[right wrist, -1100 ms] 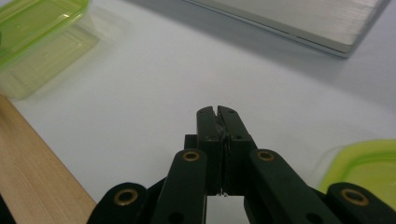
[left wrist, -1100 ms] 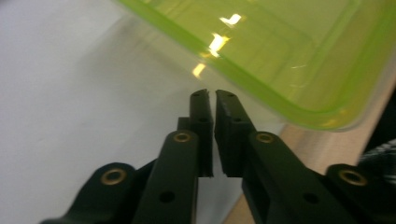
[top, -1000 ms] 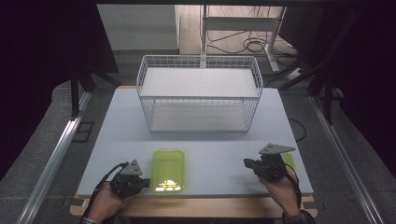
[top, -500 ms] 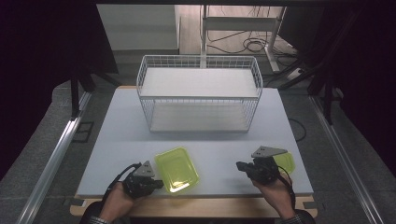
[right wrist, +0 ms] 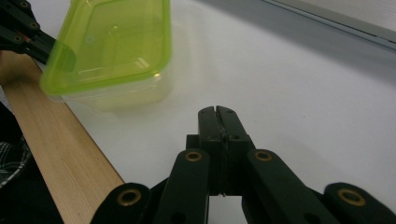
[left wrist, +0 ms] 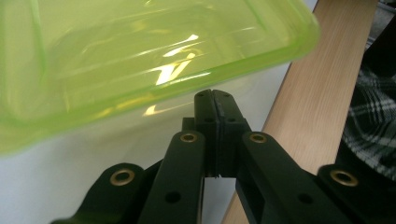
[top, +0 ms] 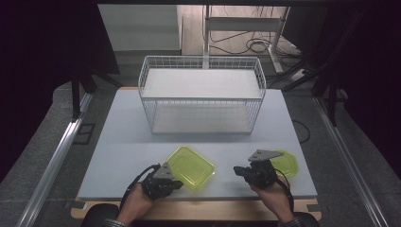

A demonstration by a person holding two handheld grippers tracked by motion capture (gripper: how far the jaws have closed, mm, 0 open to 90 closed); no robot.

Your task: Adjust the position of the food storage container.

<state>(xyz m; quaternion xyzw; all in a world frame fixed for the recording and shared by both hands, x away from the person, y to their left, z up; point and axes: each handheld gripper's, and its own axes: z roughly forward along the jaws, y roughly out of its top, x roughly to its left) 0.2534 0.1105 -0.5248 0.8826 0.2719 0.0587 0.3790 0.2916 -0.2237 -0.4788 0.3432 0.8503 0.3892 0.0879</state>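
High view: left claw (top: 177, 182) pinches the near-left edge of the green container (top: 190, 167), which lies on the surface (top: 118, 156) in front of the wire basket (top: 202, 97); the wrist is angled inward. Right claw (top: 238, 171) hovers beside the container.
Left gripper view: jaws pressed together under the container's rim.
Right gripper view: jaws pressed together, empty.

A white tabletop (top: 123, 142) with a pale wooden strip along its near edge is carrying three things. A white wire basket (top: 202, 97) is standing at the far middle, its long side facing the person. A yellow-green container (top: 190, 166) is sitting near the front edge, left of centre and turned at an angle. A yellow-green lid (top: 286, 162) is lying flat near the front right corner, well apart from the container.
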